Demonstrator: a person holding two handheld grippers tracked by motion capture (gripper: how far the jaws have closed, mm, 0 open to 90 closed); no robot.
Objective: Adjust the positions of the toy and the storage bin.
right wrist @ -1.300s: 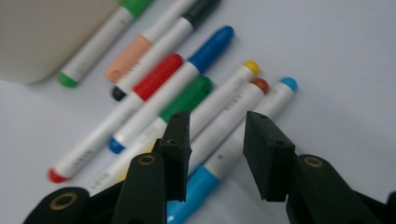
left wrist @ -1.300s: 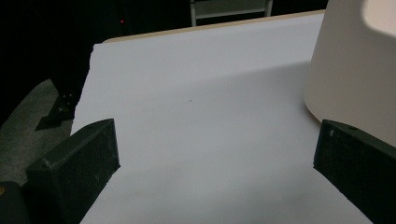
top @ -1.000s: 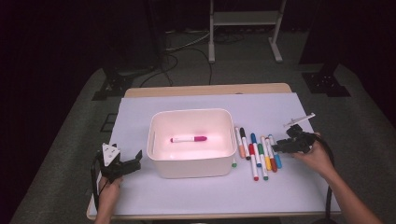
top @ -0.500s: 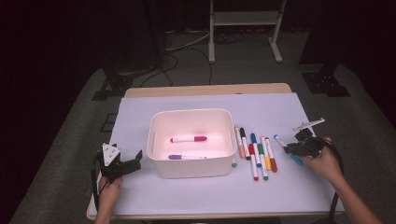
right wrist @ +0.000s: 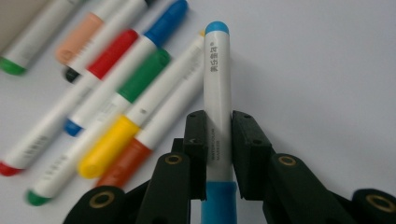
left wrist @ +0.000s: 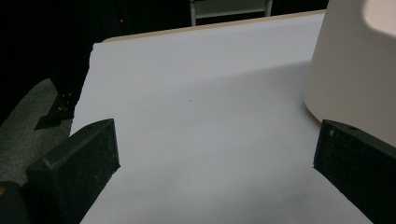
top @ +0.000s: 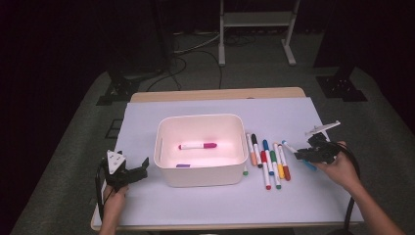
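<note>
Right tongs (right wrist: 218, 135) have just clamped the light-blue marker (right wrist: 217, 93); left tongs (left wrist: 210, 158) gape over white sheet (top: 293, 112); dark room.

Counter (top: 215, 94): a pale wooden top is showing as a strip along the far edge.
Cover: a white sheet (top: 205, 200) is lying over nearly the whole counter.
Bin (top: 200, 169): a white rounded plastic box is sitting on the sheet, left of the middle.
Markers (top: 268, 159): a loose row is lying on the sheet just right of the bin, roughly parallel, with orange, black, blue, red, green, yellow and brown caps.
Green cap (top: 245, 172): a small green piece is lying by the bin's near right corner.
</note>
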